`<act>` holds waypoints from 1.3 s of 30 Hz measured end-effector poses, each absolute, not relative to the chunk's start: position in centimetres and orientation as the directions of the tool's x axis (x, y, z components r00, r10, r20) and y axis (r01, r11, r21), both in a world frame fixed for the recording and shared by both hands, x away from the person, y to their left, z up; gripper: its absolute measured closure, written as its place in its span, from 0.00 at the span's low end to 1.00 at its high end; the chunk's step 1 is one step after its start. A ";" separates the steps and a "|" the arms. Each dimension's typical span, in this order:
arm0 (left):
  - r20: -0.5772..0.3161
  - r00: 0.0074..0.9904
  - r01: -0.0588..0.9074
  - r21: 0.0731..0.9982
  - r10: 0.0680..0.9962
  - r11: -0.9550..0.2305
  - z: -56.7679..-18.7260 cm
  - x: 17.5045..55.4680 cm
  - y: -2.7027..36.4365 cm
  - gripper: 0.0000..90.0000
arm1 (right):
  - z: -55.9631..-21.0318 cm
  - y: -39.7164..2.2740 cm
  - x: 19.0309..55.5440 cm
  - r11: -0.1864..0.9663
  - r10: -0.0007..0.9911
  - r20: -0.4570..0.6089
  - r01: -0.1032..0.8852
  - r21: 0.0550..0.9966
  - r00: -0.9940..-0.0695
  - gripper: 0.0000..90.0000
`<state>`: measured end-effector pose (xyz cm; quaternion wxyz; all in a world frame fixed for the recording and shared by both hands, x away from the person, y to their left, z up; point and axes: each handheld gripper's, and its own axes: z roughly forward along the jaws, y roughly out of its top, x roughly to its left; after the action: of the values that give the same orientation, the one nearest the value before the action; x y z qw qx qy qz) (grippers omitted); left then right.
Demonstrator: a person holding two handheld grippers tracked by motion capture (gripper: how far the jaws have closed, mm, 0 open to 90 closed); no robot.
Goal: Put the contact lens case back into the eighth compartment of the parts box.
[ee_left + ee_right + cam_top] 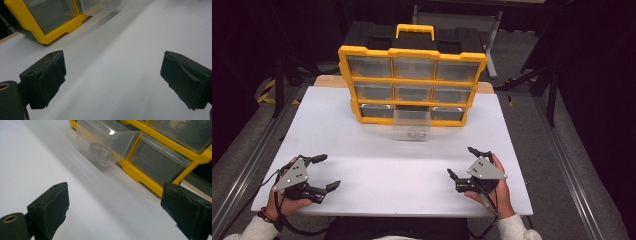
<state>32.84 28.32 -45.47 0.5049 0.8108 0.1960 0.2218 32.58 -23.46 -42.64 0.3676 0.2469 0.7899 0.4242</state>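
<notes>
My left gripper (323, 172) and right gripper (462, 161) rest low in the frame with jaws spread wide, holding nothing. Up at centre, the clear drawer (411, 125) sticks out of the yellow organizer (412, 82), two small round parts inside. It looks light, thin, slick and flexible; I'd pinch its front wall gently.

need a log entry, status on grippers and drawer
Left gripper and right gripper open, empty. Drawer pulled out, small round parts inside. Nothing in the way.

Pulled-out clear drawer (105, 143), yellow organizer (147, 178)
</notes>
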 end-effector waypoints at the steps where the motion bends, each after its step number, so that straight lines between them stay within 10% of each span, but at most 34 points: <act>1: 0.164 0.825 0.092 0.905 0.541 -0.415 -45.5 32.9 28.3 0.08 | -42.8 -23.7 32.5 0.520 0.699 -0.374 0.075 0.851 -0.609 0.10; 39: 0.169 0.838 0.077 0.905 0.518 -0.419 -45.4 33.4 27.5 0.08 | -44.8 -24.5 31.1 0.468 0.730 -0.323 0.096 0.879 -0.602 0.07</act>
<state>33.39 27.54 -45.41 0.5069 0.8138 0.1828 0.2178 31.09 -24.55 -44.76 0.3583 0.2655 0.7781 0.4423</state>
